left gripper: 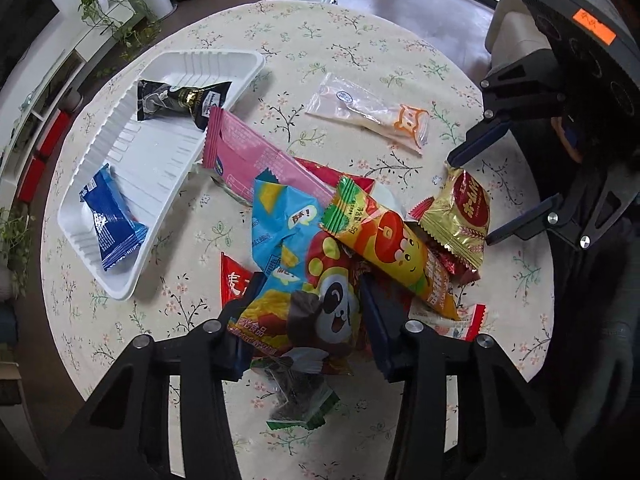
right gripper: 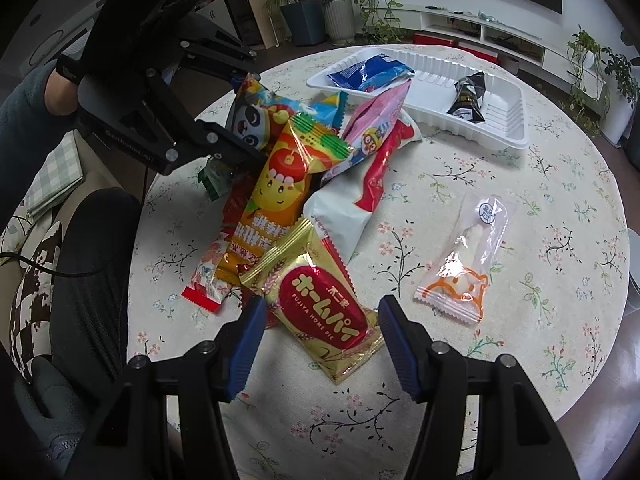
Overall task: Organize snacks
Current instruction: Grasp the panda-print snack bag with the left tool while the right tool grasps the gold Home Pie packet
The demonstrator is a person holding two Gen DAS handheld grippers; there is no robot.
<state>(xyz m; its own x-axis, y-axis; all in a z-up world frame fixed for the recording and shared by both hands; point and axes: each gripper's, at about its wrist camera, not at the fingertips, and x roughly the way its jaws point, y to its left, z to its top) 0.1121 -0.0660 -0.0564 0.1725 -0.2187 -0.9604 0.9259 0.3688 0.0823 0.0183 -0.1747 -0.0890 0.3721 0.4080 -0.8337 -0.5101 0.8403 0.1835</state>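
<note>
From my left wrist camera, the left gripper [left gripper: 308, 312] is closed onto the panda snack bag [left gripper: 304, 280] at the near edge of the snack pile [left gripper: 360, 232]; both pads press the crinkled bag, which bulges between them. I'd judge I took it there because it lies on top and is free to lift. The white tray [left gripper: 160, 160] sits far left on the flowered tablecloth [left gripper: 360, 40], already holding a blue packet [left gripper: 112, 224] and a black packet [left gripper: 180, 102], so that looks like the place to carry the bag. A clear packet [left gripper: 372, 114] lies apart on the far right.

From my right wrist camera, the right gripper [right gripper: 320, 336] hangs with its jaws apart, straddling the gold pie packet [right gripper: 320, 312] without pinching it. It seems lined up for the next pick.
</note>
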